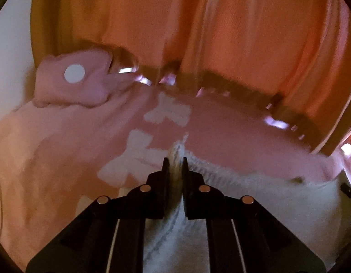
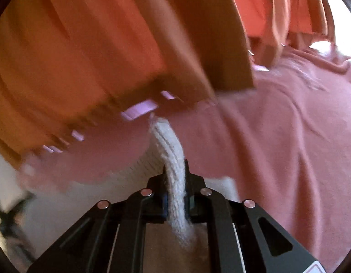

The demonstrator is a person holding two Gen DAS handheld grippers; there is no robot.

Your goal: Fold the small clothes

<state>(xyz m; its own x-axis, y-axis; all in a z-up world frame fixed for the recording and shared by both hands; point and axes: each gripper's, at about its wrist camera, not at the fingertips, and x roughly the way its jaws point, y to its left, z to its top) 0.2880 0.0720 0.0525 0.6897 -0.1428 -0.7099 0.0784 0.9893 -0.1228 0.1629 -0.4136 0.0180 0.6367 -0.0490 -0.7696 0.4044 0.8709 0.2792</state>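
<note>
Each tool is clamped on the white knit (image 1: 175,159): left tool (image 1: 175,162); right tool (image 2: 175,166); two corners pinched, likely to fold it over the pink bed (image 1: 232,125).

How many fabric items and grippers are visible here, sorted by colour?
White knitted garment: 1, clamped by the left gripper and the right gripper
Pink bedcover: 1
Pink folded cloth: 1
Orange curtain: 1
Black grippers: 2
Total: 6
</note>
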